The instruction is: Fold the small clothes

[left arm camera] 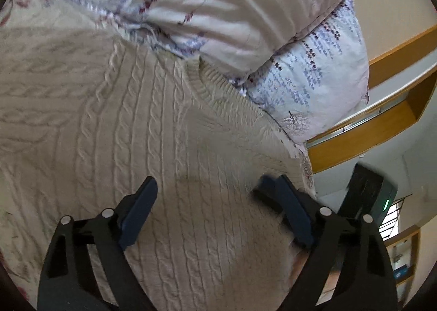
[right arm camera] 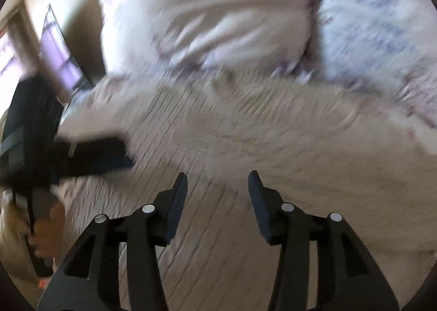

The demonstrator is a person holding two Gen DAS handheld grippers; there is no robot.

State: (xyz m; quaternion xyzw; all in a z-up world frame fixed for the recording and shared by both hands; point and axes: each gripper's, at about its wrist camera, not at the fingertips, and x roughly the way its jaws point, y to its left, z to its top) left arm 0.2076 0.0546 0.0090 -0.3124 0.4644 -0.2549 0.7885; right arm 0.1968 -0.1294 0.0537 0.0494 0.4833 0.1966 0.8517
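A beige cable-knit sweater [left arm camera: 131, 125] lies spread on the bed, its ribbed neckline [left arm camera: 215, 84] toward the pillows. My left gripper [left arm camera: 210, 188] is open just above the sweater's body, empty. In the right wrist view the same sweater [right arm camera: 245, 133] fills the blurred middle, and my right gripper [right arm camera: 218, 182] is open above it, empty. The left gripper shows as a dark blurred shape [right arm camera: 90, 155] at the left of that view, over the sweater's edge.
Two floral pillows [left arm camera: 218, 10] lie stacked behind the sweater, also in the right wrist view [right arm camera: 207, 16]. A wooden shelf unit [left arm camera: 382, 120] stands to the right of the bed. A window [right arm camera: 54, 51] is at far left.
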